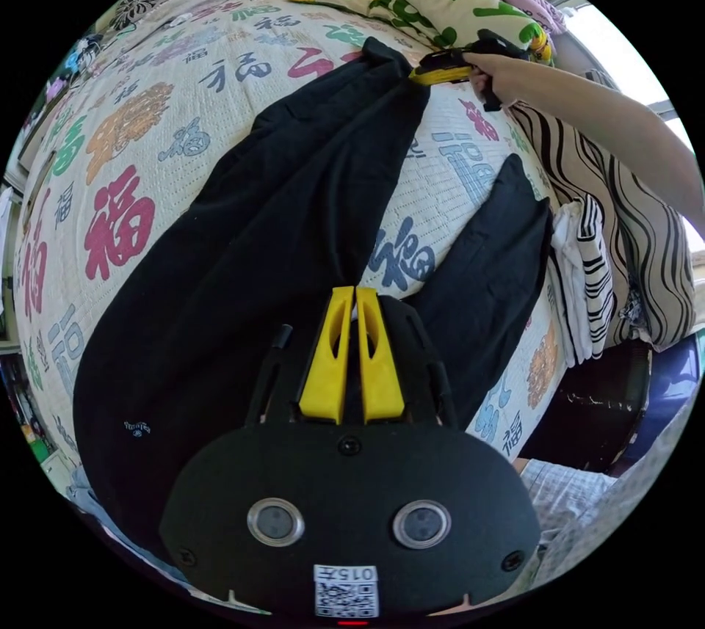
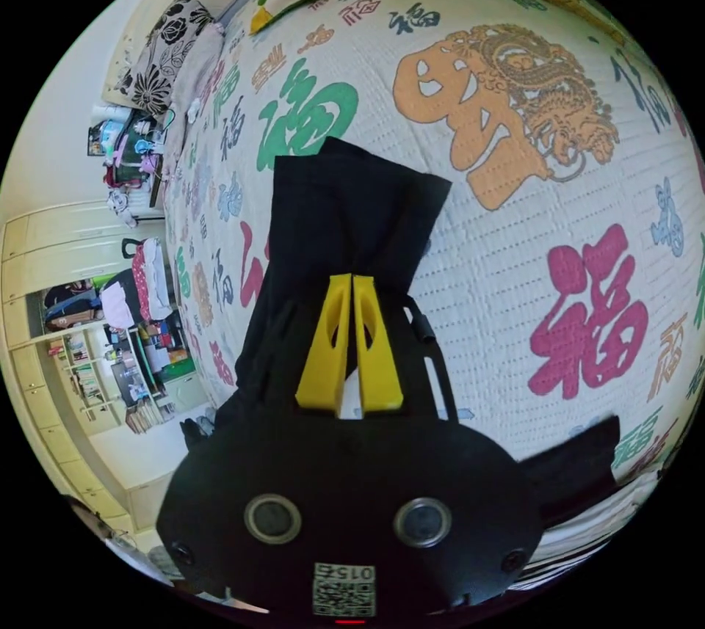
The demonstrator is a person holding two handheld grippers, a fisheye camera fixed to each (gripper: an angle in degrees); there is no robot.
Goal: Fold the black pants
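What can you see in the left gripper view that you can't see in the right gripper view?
Left gripper view: both legs of the black pants spread out, a hand holding the right tool at one leg's end, and folded striped clothes. Right gripper view: cluttered shelves across the room. Both: the pants on the printed bedcover, pinched by that view's own yellow tool, such as the left tool.

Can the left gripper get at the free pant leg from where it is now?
Probably yes. The left gripper is shut on the black pants at the crotch, and the free pant leg lies flat beside it on the bedspread, uncovered.
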